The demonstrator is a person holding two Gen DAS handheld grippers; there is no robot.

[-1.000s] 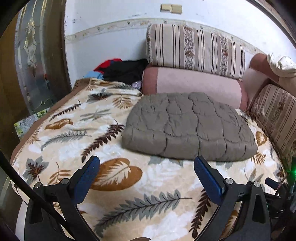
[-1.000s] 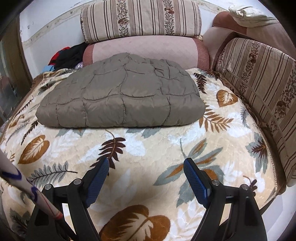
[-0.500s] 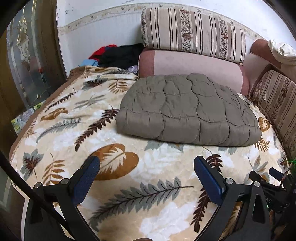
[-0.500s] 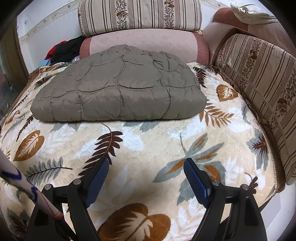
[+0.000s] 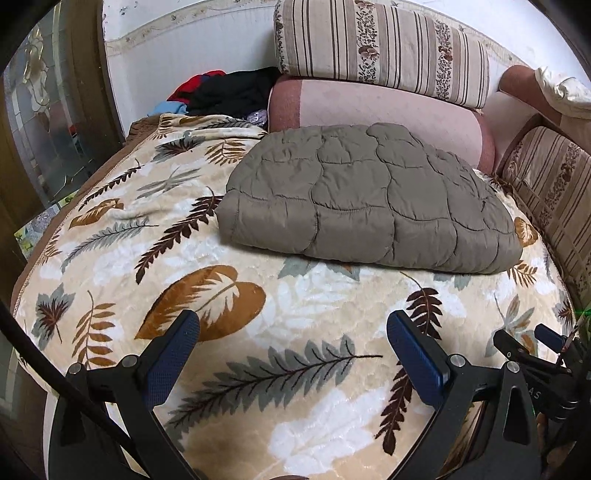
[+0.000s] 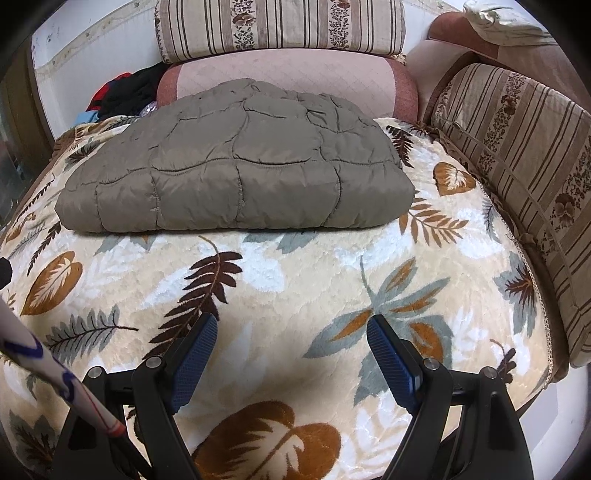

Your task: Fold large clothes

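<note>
A taupe quilted garment (image 5: pixel 369 199) (image 6: pixel 236 173) lies folded into a thick flat rectangle on a leaf-patterned blanket (image 5: pixel 288 314) (image 6: pixel 295 280), toward the back of the sofa bed. My left gripper (image 5: pixel 291 325) hovers open over the blanket, well short of the garment's near edge, with nothing between its blue pads. My right gripper (image 6: pixel 291 328) is likewise open and empty, over the blanket in front of the garment. In the left wrist view the right gripper's black tip (image 5: pixel 532 350) shows at the right edge.
Striped and pink bolsters (image 5: pixel 380 48) (image 6: pixel 280 26) line the back wall, with striped cushions (image 6: pixel 517 155) along the right side. A heap of dark, red and blue clothes (image 5: pixel 225 92) sits in the back left corner. The blanket's left edge (image 5: pixel 55 229) drops off beside a glazed door.
The left wrist view has tilted downward and drawn slightly closer, so the garment sits lower and larger. The right wrist view has barely shifted. Both grippers stay open.
</note>
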